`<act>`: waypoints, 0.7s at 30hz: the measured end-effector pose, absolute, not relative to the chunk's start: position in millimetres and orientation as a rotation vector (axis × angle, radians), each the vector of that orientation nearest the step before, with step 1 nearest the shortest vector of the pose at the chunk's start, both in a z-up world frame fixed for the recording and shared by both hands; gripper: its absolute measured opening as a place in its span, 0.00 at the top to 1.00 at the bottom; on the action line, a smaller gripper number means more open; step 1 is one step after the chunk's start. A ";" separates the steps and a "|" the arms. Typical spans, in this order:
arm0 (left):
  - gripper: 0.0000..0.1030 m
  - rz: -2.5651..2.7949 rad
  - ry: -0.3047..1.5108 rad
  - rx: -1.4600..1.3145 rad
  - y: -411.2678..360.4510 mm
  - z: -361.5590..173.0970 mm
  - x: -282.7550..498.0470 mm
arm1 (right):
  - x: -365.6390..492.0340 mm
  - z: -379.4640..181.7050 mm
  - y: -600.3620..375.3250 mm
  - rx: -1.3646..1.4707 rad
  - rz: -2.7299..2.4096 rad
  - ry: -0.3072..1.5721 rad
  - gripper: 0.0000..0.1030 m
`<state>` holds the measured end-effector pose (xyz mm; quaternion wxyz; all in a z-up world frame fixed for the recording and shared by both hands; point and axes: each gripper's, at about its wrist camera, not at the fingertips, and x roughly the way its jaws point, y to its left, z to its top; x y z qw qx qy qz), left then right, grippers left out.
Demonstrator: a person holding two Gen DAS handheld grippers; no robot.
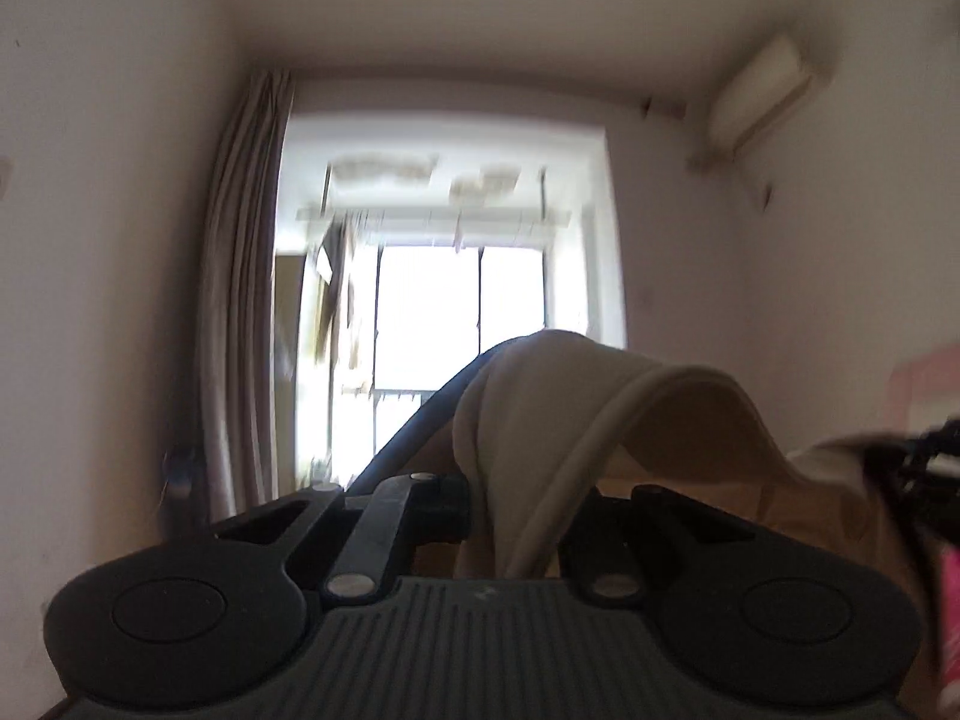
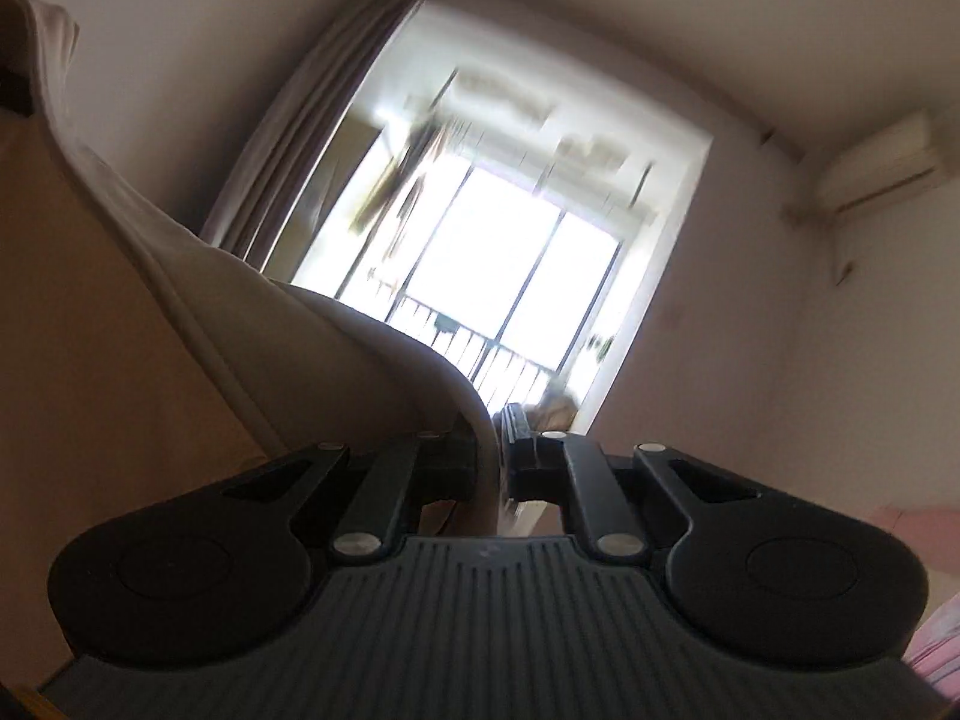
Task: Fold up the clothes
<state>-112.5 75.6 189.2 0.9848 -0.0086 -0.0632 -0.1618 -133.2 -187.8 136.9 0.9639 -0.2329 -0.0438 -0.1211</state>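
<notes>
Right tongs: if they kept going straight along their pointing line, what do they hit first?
Nothing solid nearby, as far as the picture shows. The right tongs are shut on the cream fabric garment, which drapes off to the left. Ahead is open room, then probably the bright glazed balcony door; depth is unclear.

Home room — curtain (image 1: pixel 240 300), balcony window (image 1: pixel 456 312), wall air conditioner (image 1: pixel 759 99)

Bright window (image 1: pixel 456 312), grey curtain (image 1: pixel 240 300), seemingly white walls (image 1: pixel 108 240)
</notes>
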 end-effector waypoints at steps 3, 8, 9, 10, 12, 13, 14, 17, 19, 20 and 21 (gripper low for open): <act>0.89 -0.366 -0.189 -0.047 88.9 222.1 -151.5 | -177.4 161.4 -185.0 -0.449 -0.248 -0.180 0.93; 0.89 -0.380 -0.306 0.012 92.4 265.4 -210.2 | -236.5 198.6 -192.6 -0.368 -0.202 -0.288 0.93; 0.89 -0.385 -0.322 0.016 91.9 273.0 -219.6 | -247.4 205.8 -194.0 -0.354 -0.193 -0.311 0.93; 0.89 -0.390 -0.338 0.019 91.3 280.6 -228.9 | -257.5 212.5 -197.6 -0.330 -0.177 -0.329 0.93; 0.89 -0.403 -0.361 0.020 90.2 296.0 -245.9 | -277.8 225.7 -204.8 -0.282 -0.144 -0.365 0.93; 0.89 -0.408 -0.365 0.013 90.7 303.2 -251.2 | -286.6 231.9 -208.5 -0.260 -0.125 -0.377 0.93; 0.89 -0.415 -0.363 0.000 92.0 310.1 -255.2 | -295.1 236.7 -212.3 -0.233 -0.101 -0.386 0.93; 0.89 -0.436 -0.335 -0.057 99.0 323.9 -254.6 | -315.0 247.8 -225.4 -0.144 -0.010 -0.384 0.93; 0.89 -0.430 -0.312 -0.066 105.2 322.8 -242.6 | -313.4 250.5 -232.8 -0.094 0.056 -0.354 0.93; 0.89 -0.424 -0.287 -0.066 106.8 317.4 -233.3 | -311.1 250.1 -235.8 -0.078 0.082 -0.331 0.93; 0.88 -0.417 -0.262 -0.066 108.3 311.8 -223.8 | -304.3 247.9 -238.2 -0.065 0.097 -0.305 0.93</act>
